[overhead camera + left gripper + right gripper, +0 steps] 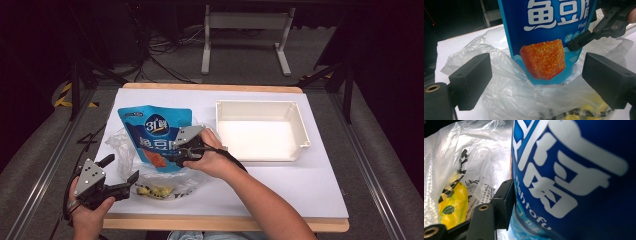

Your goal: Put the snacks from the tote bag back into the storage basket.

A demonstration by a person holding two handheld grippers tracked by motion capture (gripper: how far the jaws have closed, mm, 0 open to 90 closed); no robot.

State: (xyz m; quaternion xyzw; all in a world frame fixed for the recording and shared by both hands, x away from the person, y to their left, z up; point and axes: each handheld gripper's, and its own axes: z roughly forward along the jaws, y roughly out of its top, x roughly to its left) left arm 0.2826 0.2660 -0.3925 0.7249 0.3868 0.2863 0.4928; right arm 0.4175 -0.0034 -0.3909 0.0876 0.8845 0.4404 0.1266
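The high view is showing the whole white-covered surface (260,190) w/ a white rectangular plastic tray (300,127) sitting at its far right, nothing lying in it. The blue glossy fish-tofu snack pouch (152,132) is resting left of centre, its lower end sitting inside the mouth of a crumpled clear plastic bag (117,145). The right gripper (176,156) is clamping on the pouch's lower right edge; the left gripper (122,175) is hovering released near the bag's front left, apart from the pouch.

The left gripper view is giving what the high view isn't: the pouch (544,37) standing tilted in the bag (499,82), an orange tofu cube printed on its front, & the right gripper (580,42) pinching its side. The left gripper's own jaws are standing wide w/ only bag film between them, not pressing.

The right gripper view is showing the pouch (579,175) up close, one black jaw pressing against its face, the other jaw hidden behind it. It's also showing the bag's (474,150) contents: a yellow printed packet (452,201) lying inside, also glimpsed in the high view (152,191).
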